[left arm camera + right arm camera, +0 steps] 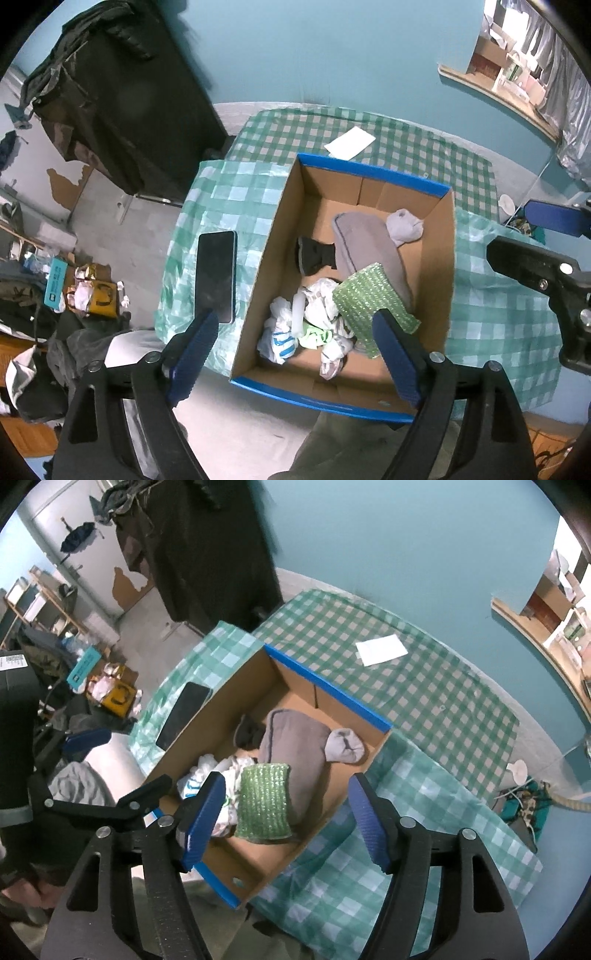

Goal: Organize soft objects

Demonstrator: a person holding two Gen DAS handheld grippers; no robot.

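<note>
Both my grippers hover, fingers wide apart and empty.
Below, the blue-rimmed cardboard box holds a grey padded cushion and a green bubble-wrap pouch.

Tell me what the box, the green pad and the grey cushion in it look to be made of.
Box: brown corrugated cardboard, matte, with folded flaps and a glossy blue rim. Green pad: probably bubble wrap or a similar plastic, since its dimpled surface glints. Grey cushion: soft woven or fleece-like fabric, matte, with a piped edge; the filling cannot be seen.
</note>
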